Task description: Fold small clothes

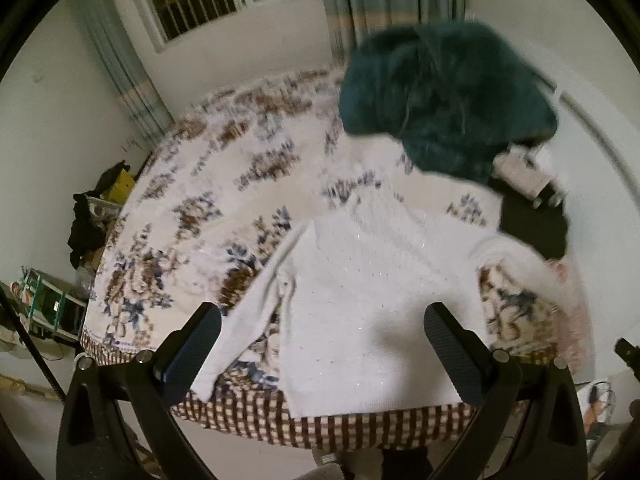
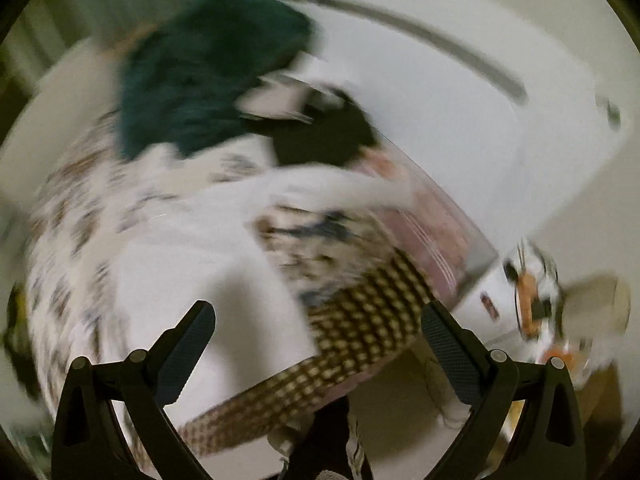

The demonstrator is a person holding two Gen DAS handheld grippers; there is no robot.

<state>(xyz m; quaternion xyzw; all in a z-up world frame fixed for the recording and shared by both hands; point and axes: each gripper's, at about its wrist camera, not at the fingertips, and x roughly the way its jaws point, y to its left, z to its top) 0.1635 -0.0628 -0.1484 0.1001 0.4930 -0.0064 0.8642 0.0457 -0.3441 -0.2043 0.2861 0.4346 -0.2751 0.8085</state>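
Observation:
A small white knit sweater (image 1: 352, 304) lies flat on the flowered bedspread (image 1: 208, 184), hem toward the near edge, one sleeve trailing left and the other reaching right. My left gripper (image 1: 322, 328) hovers open above the hem, nothing between its fingers. In the blurred right wrist view the same sweater (image 2: 192, 264) shows at lower left, and my right gripper (image 2: 318, 328) hangs open over the bed's checked edge (image 2: 360, 332), holding nothing. A dark teal fuzzy garment (image 1: 444, 100) lies heaped at the bed's far right, also seen as the teal garment (image 2: 208, 64).
A black cloth (image 1: 534, 224) and a white boxy object (image 1: 520, 172) lie by the teal heap. Pink fabric (image 2: 424, 232) lies at the bed's right edge. Clutter and a green rack (image 1: 44, 300) stand on the floor at left. A window and curtains back the bed.

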